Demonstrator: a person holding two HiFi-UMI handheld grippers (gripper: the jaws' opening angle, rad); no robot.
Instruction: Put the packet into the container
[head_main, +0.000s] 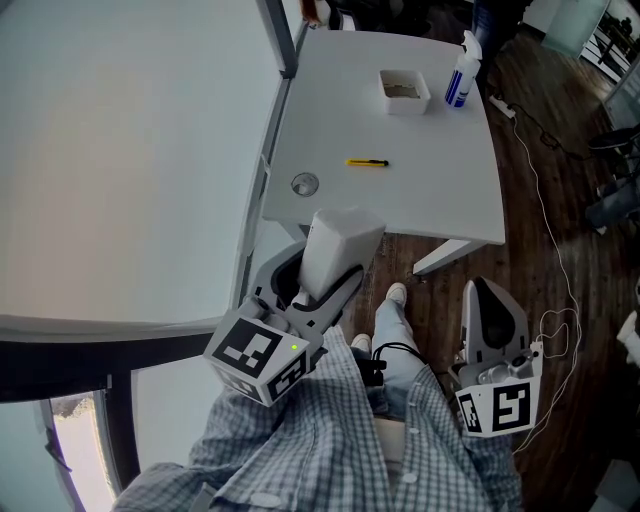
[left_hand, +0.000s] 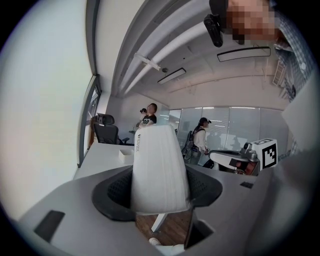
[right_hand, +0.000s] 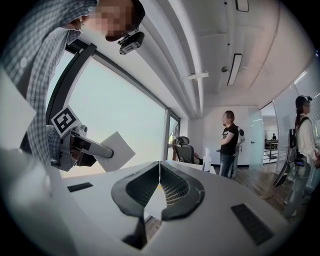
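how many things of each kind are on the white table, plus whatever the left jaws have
container: 1
spray bottle: 1
yellow pen: 1
small round disc: 1
packet, held between the left jaws: 1
total: 5

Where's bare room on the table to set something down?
Table: big bare patch right of the pen, down to the near edge. Another between pen and container. Crowded only at the far right corner, container beside bottle. Disc takes the near left.
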